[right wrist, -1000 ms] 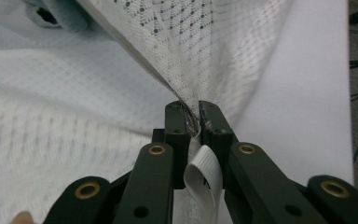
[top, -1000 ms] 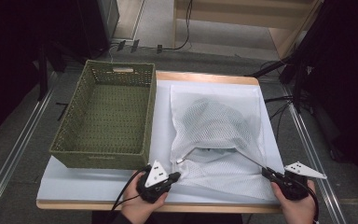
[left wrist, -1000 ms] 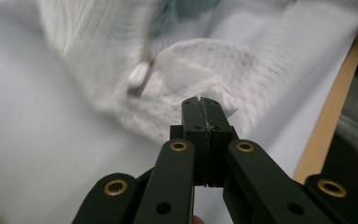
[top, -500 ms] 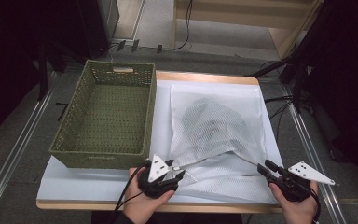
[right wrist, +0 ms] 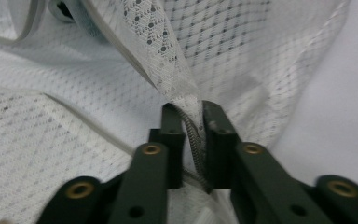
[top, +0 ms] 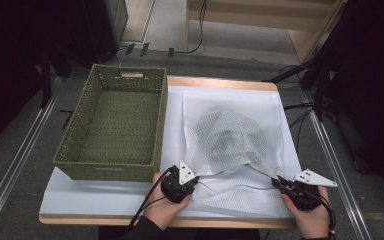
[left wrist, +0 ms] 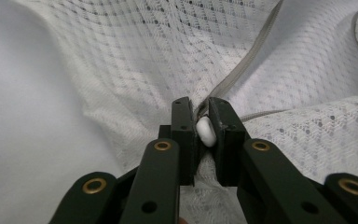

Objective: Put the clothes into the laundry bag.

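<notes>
Mesh laundry bag [top: 232, 137], white, lay on the white-covered surface [top: 105, 202] just right of an empty green basket [top: 115, 127], a dark bundle showing through its netting. Left claw [left wrist: 199, 122] had just closed, its jaws pinching the bag's near edge with a white zipper pull [left wrist: 206, 131] between them. Right claw [right wrist: 193, 128] had likewise just closed on the bag's zipper edge [right wrist: 191, 133] at the near right corner.
</notes>
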Demonstrator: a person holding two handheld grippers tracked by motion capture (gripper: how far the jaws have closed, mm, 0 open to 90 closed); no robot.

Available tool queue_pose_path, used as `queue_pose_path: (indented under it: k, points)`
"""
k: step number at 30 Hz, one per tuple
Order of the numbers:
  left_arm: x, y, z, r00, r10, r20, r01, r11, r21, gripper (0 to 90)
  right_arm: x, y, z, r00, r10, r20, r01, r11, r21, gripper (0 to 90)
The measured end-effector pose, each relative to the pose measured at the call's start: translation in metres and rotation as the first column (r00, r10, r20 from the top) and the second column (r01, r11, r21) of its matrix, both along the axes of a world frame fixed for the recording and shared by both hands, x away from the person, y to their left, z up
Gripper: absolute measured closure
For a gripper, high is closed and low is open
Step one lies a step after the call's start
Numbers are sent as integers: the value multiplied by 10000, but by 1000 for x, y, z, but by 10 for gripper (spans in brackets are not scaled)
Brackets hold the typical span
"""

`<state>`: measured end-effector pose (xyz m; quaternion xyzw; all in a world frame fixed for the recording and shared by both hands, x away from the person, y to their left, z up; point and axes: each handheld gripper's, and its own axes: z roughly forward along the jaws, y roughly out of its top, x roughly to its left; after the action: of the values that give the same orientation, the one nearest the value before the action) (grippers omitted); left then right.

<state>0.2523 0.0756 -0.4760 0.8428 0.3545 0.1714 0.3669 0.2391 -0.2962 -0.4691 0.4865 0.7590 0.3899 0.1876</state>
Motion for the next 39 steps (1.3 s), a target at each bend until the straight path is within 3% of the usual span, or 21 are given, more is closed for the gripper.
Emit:
queue_pose_path:
  k: [2,5,6,7,8,9,11,12,13,15,16,18,20,21,22,24,27,31,34,36,39]
  points:
    - [-4,5,3,9995,-51,304,57,9998,-179,839,-3,-6,3,9998,-121,142,119,9998,141,880]
    - [-14,25,15,9951,-157,980,262,9940,-1060,841,-11,-20,9,9974,-471,543,448,9981,424,890]
    - [-15,36,19,9947,-255,992,425,9841,-1726,840,-14,-25,10,9959,-669,602,638,9966,525,891]
    - [-15,45,21,9950,-592,801,770,9674,-2415,839,-15,-30,10,9957,-730,562,691,9952,692,890]
    - [-16,49,21,9951,-722,674,870,9637,-2524,839,-15,-33,8,9978,-533,405,493,9944,938,889]
    - [-18,51,19,9940,-922,597,1030,9711,-2152,838,-15,-33,6,9988,-415,258,388,9943,990,890]
    - [-21,51,9,9920,-1146,532,1208,9839,-1319,830,-12,-26,-2,9995,-268,-172,275,9987,427,880]
    - [-21,53,4,9938,-1052,360,1087,9869,-1189,817,-10,-24,-6,9990,-153,-412,165,9994,304,828]
    - [-21,57,2,9951,-972,176,987,9848,-1432,772,-9,-24,-9,9981,-4,-620,28,9992,391,723]
    - [-22,64,4,9949,-999,141,1007,9737,-2046,657,-11,-27,-10,9983,82,-570,-40,9972,746,516]
    - [-25,67,9,9932,-1103,368,1159,9640,-2394,590,-12,-31,-8,9985,253,-479,-199,9936,1115,430]
    - [-30,71,19,9906,-1157,725,1322,9455,-2976,504,-20,-41,1,9984,533,-165,-485,9750,2167,306]
    - [-31,74,25,9901,-1020,969,1300,9266,-3530,485,-27,-49,9,9989,277,368,-365,9635,2652,315]
    - [-30,73,26,9902,-899,1069,1219,9298,-3472,482,-30,-51,13,9977,-22,674,-164,9614,2746,375]
    - [-28,71,25,9913,-753,1084,1071,9388,-3274,484,-32,-53,17,9945,-280,1008,-24,9572,2894,458]
    - [-28,70,21,9903,-659,1220,1021,9417,-3206,497,-32,-52,20,9907,-500,1267,92,9527,3037,504]
    - [-30,72,23,9851,-586,1615,1067,9454,-3078,429,-30,-40,19,9890,-344,1435,-33,9671,2543,509]
    - [-32,87,30,9835,-462,1746,1102,9195,-3773,364,-28,-27,14,9876,28,1571,-376,9751,2186,361]
    - [-36,91,32,9806,-780,1798,1401,9207,-3643,296,-26,-19,12,9880,227,1528,-552,9757,2119,270]
    - [-41,93,31,9761,-1205,1809,1761,9263,-3332,186,-25,-13,11,9876,363,1526,-672,9770,2022,180]
    - [-45,99,27,9707,-1560,1830,2089,9239,-3206,101,-25,-7,9,9876,476,1497,-746,9808,1801,128]
